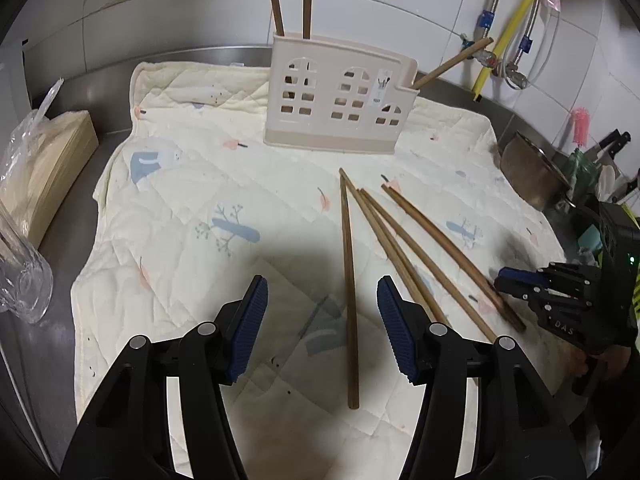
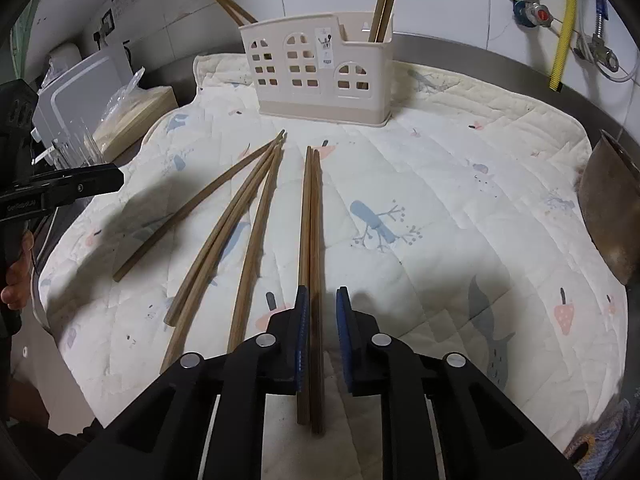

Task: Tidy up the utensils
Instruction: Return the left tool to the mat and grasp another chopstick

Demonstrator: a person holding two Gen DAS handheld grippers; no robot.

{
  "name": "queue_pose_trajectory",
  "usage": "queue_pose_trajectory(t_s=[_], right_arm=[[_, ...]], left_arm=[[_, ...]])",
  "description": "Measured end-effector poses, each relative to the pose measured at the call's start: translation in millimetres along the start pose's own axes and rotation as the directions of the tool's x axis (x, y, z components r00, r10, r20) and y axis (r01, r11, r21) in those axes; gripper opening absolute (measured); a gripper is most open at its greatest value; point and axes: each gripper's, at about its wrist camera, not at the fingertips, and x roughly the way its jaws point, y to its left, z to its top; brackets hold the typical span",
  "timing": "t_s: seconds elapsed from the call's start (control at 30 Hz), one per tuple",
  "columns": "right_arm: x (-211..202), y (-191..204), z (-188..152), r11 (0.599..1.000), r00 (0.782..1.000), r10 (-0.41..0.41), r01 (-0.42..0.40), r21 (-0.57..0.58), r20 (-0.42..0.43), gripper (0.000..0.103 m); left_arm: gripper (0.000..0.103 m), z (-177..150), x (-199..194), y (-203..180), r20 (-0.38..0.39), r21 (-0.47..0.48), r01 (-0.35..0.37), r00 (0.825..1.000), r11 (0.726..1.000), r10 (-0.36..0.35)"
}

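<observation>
Wooden chopsticks [image 2: 256, 232] lie loose on a quilted cloth [image 2: 460, 208] over the counter, before a beige utensil holder [image 2: 320, 76] already holding several. The right gripper [image 2: 320, 340] straddles a chopstick pair [image 2: 312, 240], jaws partly open, not clamped. The left gripper [image 1: 322, 328] has its jaws wide open around a single chopstick [image 1: 348, 280].

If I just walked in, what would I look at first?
Probably the brown chopsticks fanned out on the white quilted cloth. Behind them stands a cream holder with little windows and chopsticks poking out. The right gripper sits around one pair, not yet closed.
</observation>
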Motion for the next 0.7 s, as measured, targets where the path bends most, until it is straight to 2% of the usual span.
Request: queue_pose_trajectory(t_s=[0.7], right_arm=[[13,1,1,0.999,1.000,-0.014,0.013,-0.031,-0.025,0.010]], left_arm=[[0.054,-23,20,-16,-0.074,0.038,0.045,0.996,0.998,-0.042]])
